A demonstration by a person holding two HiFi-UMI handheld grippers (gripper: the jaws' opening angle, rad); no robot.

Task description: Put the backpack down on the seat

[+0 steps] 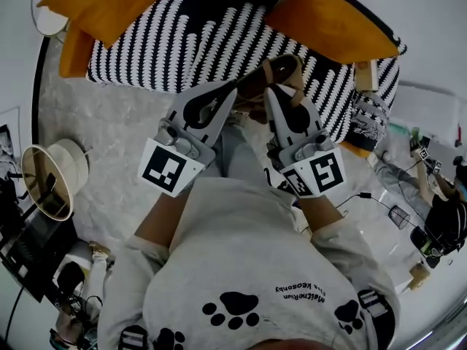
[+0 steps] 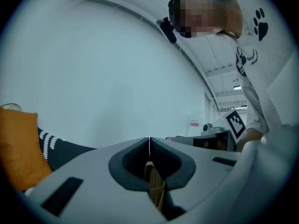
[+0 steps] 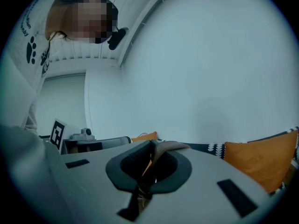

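At the far left, a round lamp shade (image 1: 47, 181) is sitting on the grey floor (image 1: 109, 122). Above it, an orange cushion (image 1: 102, 2) is leaning on the left end of the black-and-white striped sofa seat (image 1: 182, 42).

The left gripper (image 1: 232, 90) is reaching forward from in front of the person's light sweatshirt (image 1: 241, 268), with its tip over the front edge of the seat. In the left gripper view its jaws (image 2: 149, 141) are pressing together and pinching a tan strap (image 2: 154, 185) that runs down between them.

Between the two gripper tips, the brown top of the backpack (image 1: 281, 75) is showing over the striped seat. The rest of it is hiding under the grippers, so whether it is resting on the seat cannot be told.

The right gripper (image 1: 271, 93) is lying just beside the left one. Its jaws (image 3: 152, 146) are likewise clamping together, on a brown strap (image 3: 168, 147) that folds over their tip.

A second orange cushion (image 1: 328, 24) is lying at the right end of the sofa.
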